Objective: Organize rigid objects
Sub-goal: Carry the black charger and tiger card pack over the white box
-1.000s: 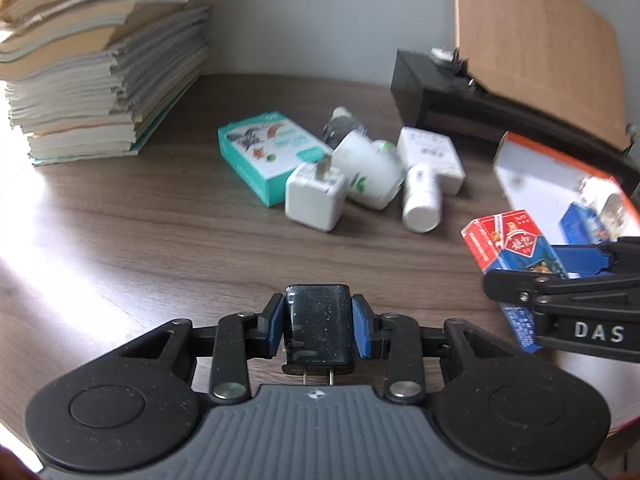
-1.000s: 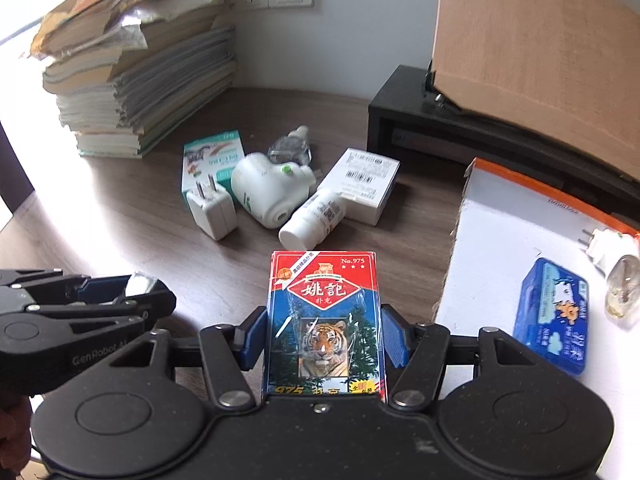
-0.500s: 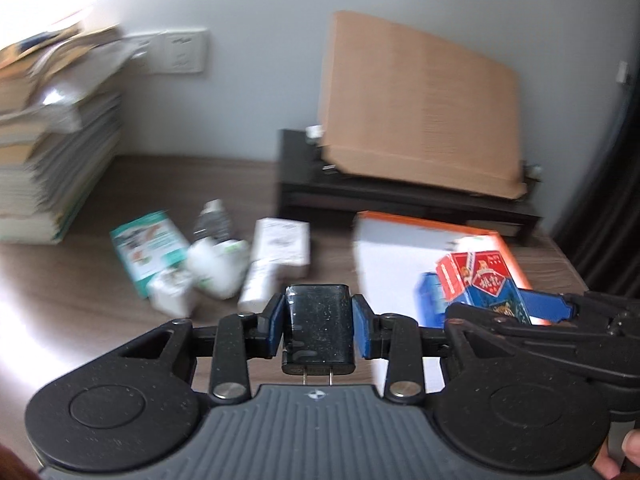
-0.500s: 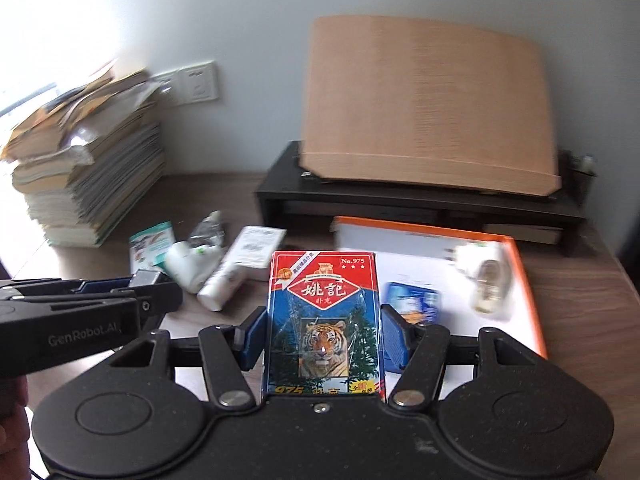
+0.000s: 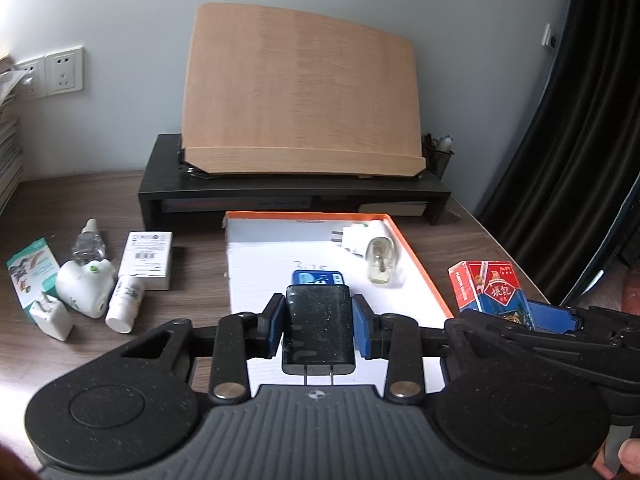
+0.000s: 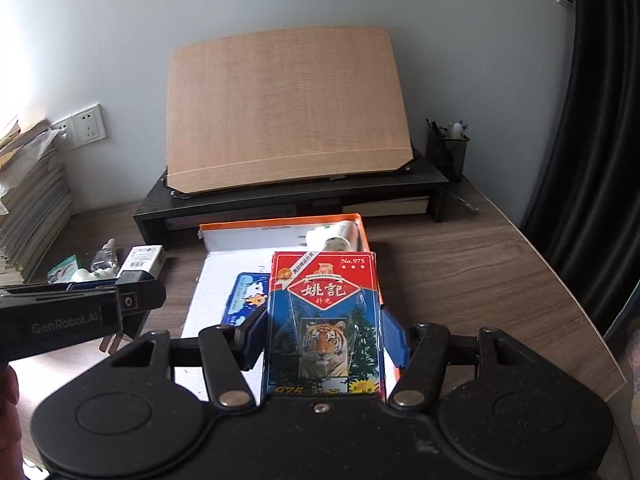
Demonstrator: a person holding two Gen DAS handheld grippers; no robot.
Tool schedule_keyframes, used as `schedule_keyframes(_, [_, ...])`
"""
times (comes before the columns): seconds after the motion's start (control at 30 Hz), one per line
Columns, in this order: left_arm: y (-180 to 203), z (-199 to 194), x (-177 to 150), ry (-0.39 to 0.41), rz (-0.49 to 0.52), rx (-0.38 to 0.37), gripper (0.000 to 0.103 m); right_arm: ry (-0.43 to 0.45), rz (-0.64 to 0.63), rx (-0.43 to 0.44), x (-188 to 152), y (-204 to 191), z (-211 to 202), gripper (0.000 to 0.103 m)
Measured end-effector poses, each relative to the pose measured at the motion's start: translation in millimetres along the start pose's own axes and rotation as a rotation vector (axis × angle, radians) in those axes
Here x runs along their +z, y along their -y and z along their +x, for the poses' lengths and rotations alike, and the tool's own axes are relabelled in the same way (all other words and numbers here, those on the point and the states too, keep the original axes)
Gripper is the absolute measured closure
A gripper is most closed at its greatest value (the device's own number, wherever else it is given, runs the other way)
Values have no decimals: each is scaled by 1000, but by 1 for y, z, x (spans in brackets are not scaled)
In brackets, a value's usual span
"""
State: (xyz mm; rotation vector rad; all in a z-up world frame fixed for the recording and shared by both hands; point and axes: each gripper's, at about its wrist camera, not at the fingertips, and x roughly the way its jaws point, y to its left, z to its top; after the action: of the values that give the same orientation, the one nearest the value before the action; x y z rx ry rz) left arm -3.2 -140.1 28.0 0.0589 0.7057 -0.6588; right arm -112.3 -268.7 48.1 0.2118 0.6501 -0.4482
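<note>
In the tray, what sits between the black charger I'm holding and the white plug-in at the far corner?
Left wrist view: the blue tin lies just beyond the black charger; past it, bare white tray floor up to the white plug-in.

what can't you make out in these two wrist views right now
- Flat blue tin: left wrist view, near half hidden behind black plug adapter.
- White-floored orange-rimmed tray: right wrist view, middle blocked by tiger-print playing card box.
- White label box: print too small.
</note>
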Motion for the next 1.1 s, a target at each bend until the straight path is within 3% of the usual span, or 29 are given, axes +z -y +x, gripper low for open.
schedule_keyframes(1.1, [2,3,3,0,-42,45,67,-20,-41,46,10,-2,17,32])
